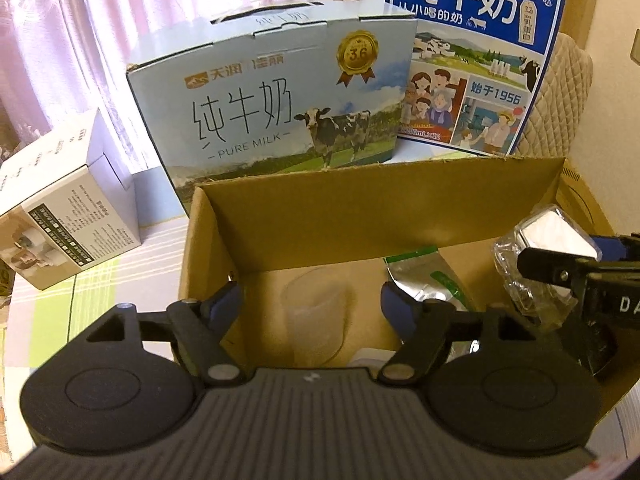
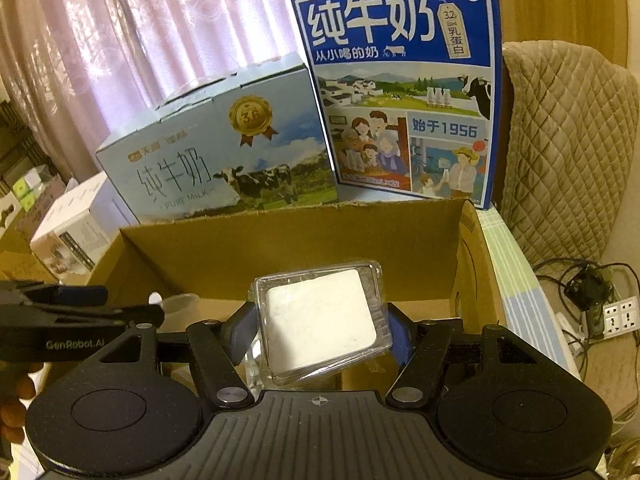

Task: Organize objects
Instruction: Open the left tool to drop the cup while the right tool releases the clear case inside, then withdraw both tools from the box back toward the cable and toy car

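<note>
**A:** Two things, at least, already lie in the cardboard box (image 1: 400, 208): a translucent cup (image 1: 316, 316) on its side and a foil pouch (image 1: 424, 280) leaning near the far wall. How much is left?

**B:** Going by what shows, one item for certain. The right gripper (image 2: 320, 328) pinches a clear-wrapped block (image 2: 320, 320) with a white face, hanging over the box's open top, not yet set down. The left gripper (image 1: 312, 304) stands spread above the cup, nothing between its fingers.

**A:** Which way does the cup lie?

**B:** Its long axis runs roughly from the near wall toward the far wall; I think the wider mouth faces the near side, but it is too faint to be sure.

**A:** And the block?

**B:** Tilted, white face turned up toward the camera, its longer side spanning across the jaws. Beyond the box, the milk cartons (image 2: 224, 152) stand untouched; whether they belong to the job I cannot tell.
</note>
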`<state>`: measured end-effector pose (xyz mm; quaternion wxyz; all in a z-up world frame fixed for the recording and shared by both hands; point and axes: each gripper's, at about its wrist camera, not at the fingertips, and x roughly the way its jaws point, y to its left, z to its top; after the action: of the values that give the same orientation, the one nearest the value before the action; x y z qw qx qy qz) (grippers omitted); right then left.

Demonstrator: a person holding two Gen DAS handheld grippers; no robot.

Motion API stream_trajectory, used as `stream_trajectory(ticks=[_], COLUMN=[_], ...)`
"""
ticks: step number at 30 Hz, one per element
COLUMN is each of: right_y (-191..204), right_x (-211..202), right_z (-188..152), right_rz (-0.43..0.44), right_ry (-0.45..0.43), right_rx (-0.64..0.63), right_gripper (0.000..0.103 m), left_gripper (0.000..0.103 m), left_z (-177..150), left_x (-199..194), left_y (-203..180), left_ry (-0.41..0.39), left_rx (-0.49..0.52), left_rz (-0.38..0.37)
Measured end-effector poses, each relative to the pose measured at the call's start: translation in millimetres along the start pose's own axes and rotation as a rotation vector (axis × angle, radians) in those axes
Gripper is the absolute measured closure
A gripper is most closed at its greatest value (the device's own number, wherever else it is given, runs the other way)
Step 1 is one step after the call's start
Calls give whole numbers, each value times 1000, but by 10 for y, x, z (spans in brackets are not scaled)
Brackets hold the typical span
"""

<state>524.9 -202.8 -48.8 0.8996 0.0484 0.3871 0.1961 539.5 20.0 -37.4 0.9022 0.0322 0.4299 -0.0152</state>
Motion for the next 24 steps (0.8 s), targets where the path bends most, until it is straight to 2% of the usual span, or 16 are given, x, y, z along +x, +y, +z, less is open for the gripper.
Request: stream_trajectory(ticks=[5, 7, 14, 24], right_y=[45, 88, 81, -17], right_x=[-99, -143, -300, -685], right_z=[46, 71, 55, -120], right_rz=[33, 18, 4, -21], right_ry=[-69, -85, -92, -92], right_rx=[-7, -25, -28, 4], right_gripper=[40, 39, 30, 25], left_gripper=[29, 25, 18, 13], left_z=[-33, -52, -112, -216], left_x=[-71, -99, -280, -644], left_y=[25, 37, 77, 44], left_ry=[-7, -8, -26, -62], left_rx=[-11, -17, -41, -61], left_rz=[5, 4, -10, -51])
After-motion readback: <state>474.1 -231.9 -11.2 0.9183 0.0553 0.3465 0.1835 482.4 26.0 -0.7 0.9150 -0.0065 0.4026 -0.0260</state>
